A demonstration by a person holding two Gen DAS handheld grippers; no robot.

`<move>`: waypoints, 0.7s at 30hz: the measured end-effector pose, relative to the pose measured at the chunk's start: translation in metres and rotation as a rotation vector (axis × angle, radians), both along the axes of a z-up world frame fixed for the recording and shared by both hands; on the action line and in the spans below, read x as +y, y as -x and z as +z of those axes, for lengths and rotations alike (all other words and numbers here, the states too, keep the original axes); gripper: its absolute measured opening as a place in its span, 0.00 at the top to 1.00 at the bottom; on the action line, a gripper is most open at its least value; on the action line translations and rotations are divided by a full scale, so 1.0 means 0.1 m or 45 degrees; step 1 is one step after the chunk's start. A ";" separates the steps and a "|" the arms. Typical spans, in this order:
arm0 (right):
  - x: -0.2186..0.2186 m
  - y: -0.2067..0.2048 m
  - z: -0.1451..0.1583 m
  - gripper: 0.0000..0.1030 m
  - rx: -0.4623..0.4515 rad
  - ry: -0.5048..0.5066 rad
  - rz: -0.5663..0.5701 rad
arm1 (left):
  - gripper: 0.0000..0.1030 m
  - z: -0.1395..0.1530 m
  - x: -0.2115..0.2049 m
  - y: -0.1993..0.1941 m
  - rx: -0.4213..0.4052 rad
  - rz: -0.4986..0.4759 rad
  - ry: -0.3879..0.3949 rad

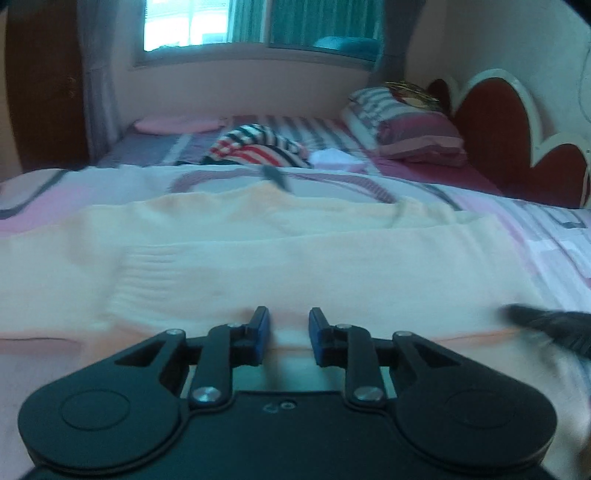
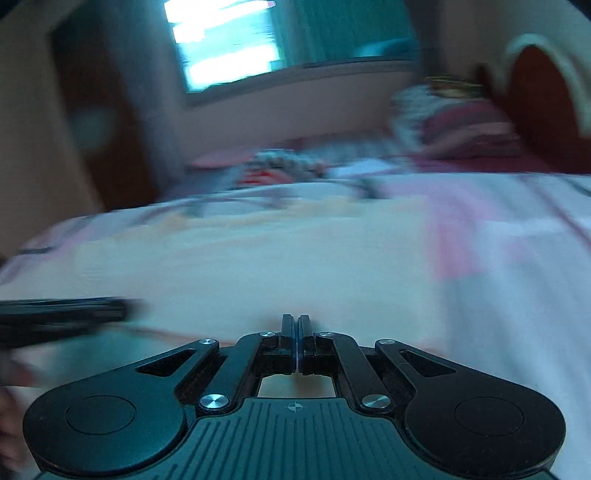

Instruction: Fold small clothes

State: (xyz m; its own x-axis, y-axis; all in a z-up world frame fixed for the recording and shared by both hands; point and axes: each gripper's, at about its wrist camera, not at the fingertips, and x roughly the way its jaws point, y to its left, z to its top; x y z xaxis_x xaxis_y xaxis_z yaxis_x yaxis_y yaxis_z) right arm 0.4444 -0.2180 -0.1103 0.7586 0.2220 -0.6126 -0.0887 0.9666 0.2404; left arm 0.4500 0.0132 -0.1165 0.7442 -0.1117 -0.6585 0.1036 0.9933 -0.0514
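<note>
Where the bed (image 1: 535,236) ends, a window (image 1: 184,26) glows.

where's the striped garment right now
In the left wrist view the striped garment lies bunched mid-bed, beyond the cream garment, left of the pillows and below the window.
</note>
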 end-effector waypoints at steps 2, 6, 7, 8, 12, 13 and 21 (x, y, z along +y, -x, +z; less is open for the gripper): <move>-0.30 -0.01 -0.04 1.00 0.009 -0.020 -0.103 | 0.77 0.00 0.14 0.02 -0.008 0.028 -0.018; -0.35 -0.13 0.08 1.00 -0.062 -0.081 -0.063 | 0.79 0.14 0.16 -0.08 -0.035 0.068 -0.033; -0.30 -0.22 0.11 1.00 -0.075 -0.102 -0.045 | 0.75 0.19 0.10 -0.14 -0.047 0.054 -0.040; -0.25 -0.32 0.13 1.00 -0.079 -0.109 -0.027 | 0.75 0.22 0.02 -0.22 -0.048 0.031 -0.033; 0.04 -0.70 0.13 1.00 -0.056 -0.079 0.063 | 0.73 0.21 -0.20 -0.46 -0.037 -0.028 -0.045; 0.10 -0.77 0.10 1.00 -0.041 -0.078 0.092 | 0.73 0.17 -0.21 -0.51 -0.023 -0.034 -0.045; -0.34 -1.16 -0.11 1.00 -0.009 0.061 -0.098 | 0.72 -0.01 0.28 -0.59 -0.014 0.057 -0.054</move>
State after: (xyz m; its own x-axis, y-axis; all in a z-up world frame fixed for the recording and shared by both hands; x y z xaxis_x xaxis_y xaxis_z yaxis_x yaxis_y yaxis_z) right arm 0.5600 -0.2519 -0.1217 0.7764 0.1333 -0.6159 -0.0149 0.9810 0.1935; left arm 0.5086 0.0417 -0.1179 0.7553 -0.0501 -0.6535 0.0593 0.9982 -0.0079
